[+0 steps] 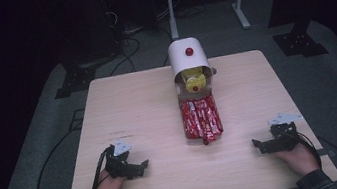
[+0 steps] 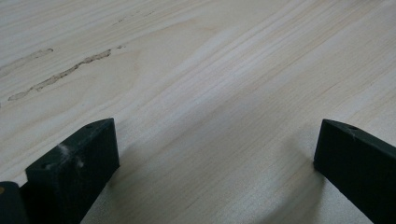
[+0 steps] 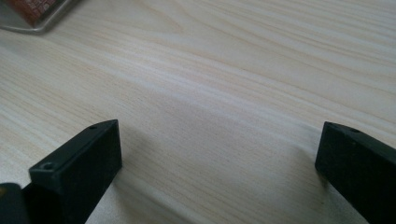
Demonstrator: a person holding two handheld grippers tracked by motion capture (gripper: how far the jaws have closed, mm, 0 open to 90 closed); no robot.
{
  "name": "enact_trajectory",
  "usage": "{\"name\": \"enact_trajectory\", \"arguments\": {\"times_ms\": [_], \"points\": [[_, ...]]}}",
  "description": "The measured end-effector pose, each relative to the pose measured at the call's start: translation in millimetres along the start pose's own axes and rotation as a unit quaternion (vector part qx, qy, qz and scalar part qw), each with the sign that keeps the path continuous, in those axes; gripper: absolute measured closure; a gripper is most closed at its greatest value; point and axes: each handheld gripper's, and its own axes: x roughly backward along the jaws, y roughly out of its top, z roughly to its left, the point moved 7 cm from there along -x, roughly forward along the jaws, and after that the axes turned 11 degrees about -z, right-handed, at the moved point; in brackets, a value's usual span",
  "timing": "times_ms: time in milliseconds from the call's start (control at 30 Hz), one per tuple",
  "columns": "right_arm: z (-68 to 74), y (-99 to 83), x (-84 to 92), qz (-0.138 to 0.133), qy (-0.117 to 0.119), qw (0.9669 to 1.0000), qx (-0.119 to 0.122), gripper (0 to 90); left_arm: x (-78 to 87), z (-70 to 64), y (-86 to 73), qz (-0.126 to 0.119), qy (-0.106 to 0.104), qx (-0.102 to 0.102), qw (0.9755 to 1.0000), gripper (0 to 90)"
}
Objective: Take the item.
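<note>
Pale wood counter, both sets of fingers open and empty

Pale wood counter [image 1: 132, 105] carries everything. Left gripper [image 1: 143, 166] rests at the near left corner, held by the person's left hand [image 1: 107, 187]. Its fingers [image 2: 84, 158] stand wide apart in the left gripper view, bare wood grain between them, nothing held. A scuffed streak [image 2: 65, 72] marks the wood ahead of the left-hand finger.

Right gripper [image 1: 256, 145] rests at the near right corner in the right hand [image 1: 297, 156]. Its fingers [image 3: 86, 156] are likewise spread wide, with plain counter between them and nothing gripped.

Red snack packet [image 1: 201, 118] lies flat near the middle of the counter, well apart from both sets of fingers, roughly between them and further out. A corner of it [image 3: 37, 9] shows ahead of the right fingers, off to the upper left of that view.

White container [image 1: 188, 57] with a red knob [image 1: 189, 51] sits just beyond the packet, at the far end. Yellow items [image 1: 193, 78] show in its open front, touching or nearly touching the packet's far edge; cannot tell which.
</note>
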Motion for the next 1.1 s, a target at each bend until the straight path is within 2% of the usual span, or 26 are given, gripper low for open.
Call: {"name": "enact_trajectory", "arguments": {"times_ms": [1100], "points": [[0.3,6.0,4.1,0.009,0.001,0.9999,-0.006,0.0,0.0,0.0,0.0,0.0,0.0,0.0,1.0,0.0]]}}
